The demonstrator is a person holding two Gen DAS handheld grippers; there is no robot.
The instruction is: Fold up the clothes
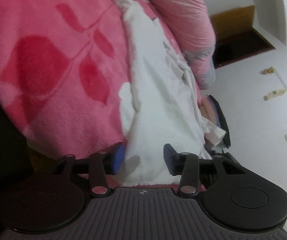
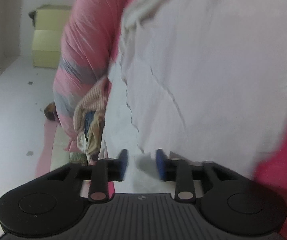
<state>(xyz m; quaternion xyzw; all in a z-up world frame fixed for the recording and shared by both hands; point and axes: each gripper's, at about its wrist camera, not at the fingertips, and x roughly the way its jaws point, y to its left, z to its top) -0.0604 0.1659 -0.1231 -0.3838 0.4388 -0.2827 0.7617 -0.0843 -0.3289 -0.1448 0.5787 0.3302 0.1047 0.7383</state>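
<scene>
The pink blanket (image 1: 49,64) with its red leaf print is the biggest thing in front of me, spread wide over the bed, and I place everything else against it. Across it lies the white garment (image 1: 159,104), the piece I am folding, running as a long wrinkled strip from the blanket's far edge down to my left hand-held gripper (image 1: 144,159); in my right wrist view the same white cloth (image 2: 203,70) fills most of the frame, blurred, with dark creases through it. Along the blanket's far side sits a rolled pink quilt (image 1: 185,20) with grey stripes, and beyond that the pale floor (image 1: 259,120). A small heap of other clothes (image 2: 91,120) lies beside the quilt's end, off the blanket. My left hand-held gripper has its blue pads (image 1: 119,158) apart, with the white cloth lying between them, not pinched. My right hand-held gripper (image 2: 141,165) is likewise spread, its blue pads (image 2: 161,164) standing either side of the garment's near edge without closing on it.
</scene>
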